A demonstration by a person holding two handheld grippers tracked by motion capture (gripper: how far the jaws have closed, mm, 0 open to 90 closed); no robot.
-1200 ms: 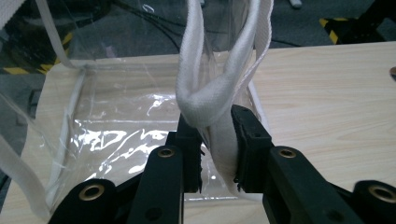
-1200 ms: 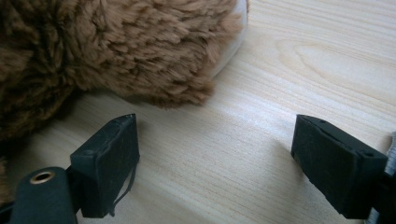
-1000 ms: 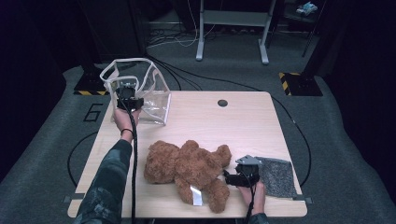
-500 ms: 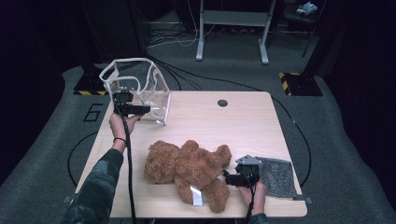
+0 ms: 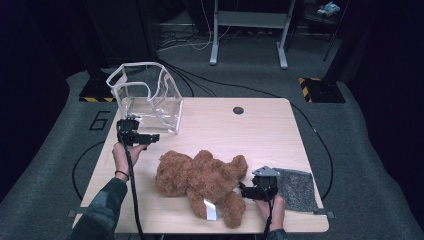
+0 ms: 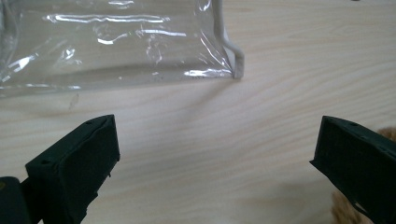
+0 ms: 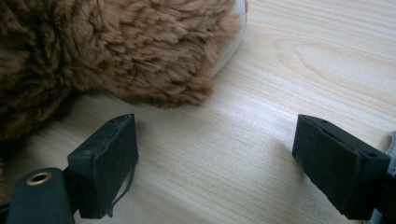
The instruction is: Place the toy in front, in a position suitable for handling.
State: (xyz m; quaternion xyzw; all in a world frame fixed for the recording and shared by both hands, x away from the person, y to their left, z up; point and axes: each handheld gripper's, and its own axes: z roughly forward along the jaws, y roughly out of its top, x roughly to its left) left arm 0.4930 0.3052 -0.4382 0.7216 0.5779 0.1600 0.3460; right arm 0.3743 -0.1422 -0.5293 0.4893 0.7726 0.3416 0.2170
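A brown teddy bear (image 5: pixel 200 177) lies on the wooden table (image 5: pixel 260 135) near its front edge. At the back left stands a clear plastic bag (image 5: pixel 150 95), its mouth upward. My left gripper (image 5: pixel 155 136) hovers just in front of the bag, pointing right. In the left gripper view its jaws (image 6: pixel 217 154) have just been opening and stand open over bare wood, with the bag's lower edge (image 6: pixel 116 46) ahead. My right gripper (image 5: pixel 243 190) rests open beside the bear's leg. In the right gripper view (image 7: pixel 215 149) nothing is between the jaws, and the fur (image 7: pixel 116 46) lies ahead on the left.
A grey cloth (image 5: pixel 297 189) lies at the table's front right corner, right behind my right hand. A round cable hole (image 5: pixel 238 110) sits near the back edge. Cables and a metal stand's feet are on the floor beyond the table.
My left hand has drawn back from the bag's front wall toward the near side and sunk a little, and its jaws have opened. The right hand and the bear have stayed put.
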